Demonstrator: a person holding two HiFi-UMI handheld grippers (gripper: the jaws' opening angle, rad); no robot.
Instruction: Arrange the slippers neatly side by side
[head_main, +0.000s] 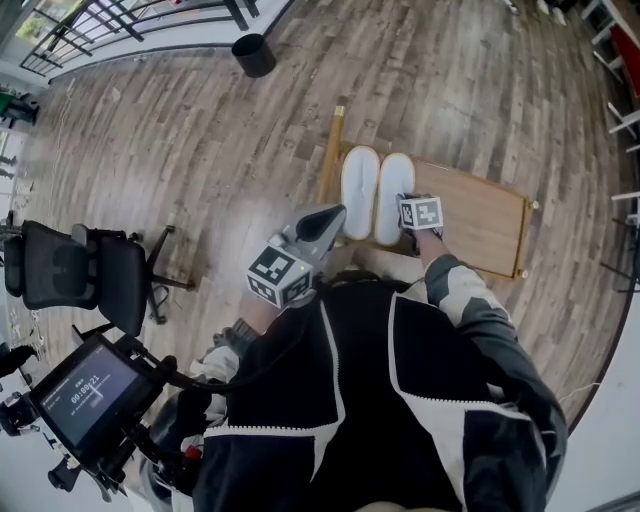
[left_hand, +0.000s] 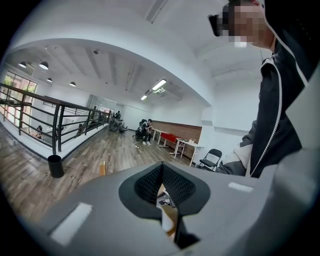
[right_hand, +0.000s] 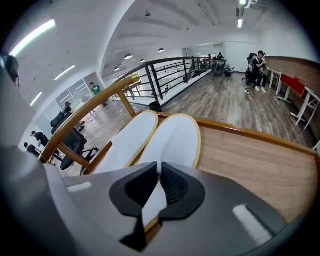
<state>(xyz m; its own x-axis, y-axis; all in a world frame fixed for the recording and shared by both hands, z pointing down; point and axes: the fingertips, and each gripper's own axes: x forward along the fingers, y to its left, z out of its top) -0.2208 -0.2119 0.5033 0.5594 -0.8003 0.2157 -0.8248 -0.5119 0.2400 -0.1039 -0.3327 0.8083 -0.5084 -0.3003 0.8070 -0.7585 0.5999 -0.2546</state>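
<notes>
The left slipper (right_hand: 125, 142) and right slipper (right_hand: 172, 135) are laid close side by side on the rack (head_main: 480, 215). The right gripper (right_hand: 159, 172) is clamped on the heel edge of the right slipper, while the left gripper (left_hand: 162, 176) is held closed and empty, clear of both. The slippers are judged light, soft and floppy, so the firmer sole rim at the heel is best pinched, and the slipper slid rather than lifted.
</notes>
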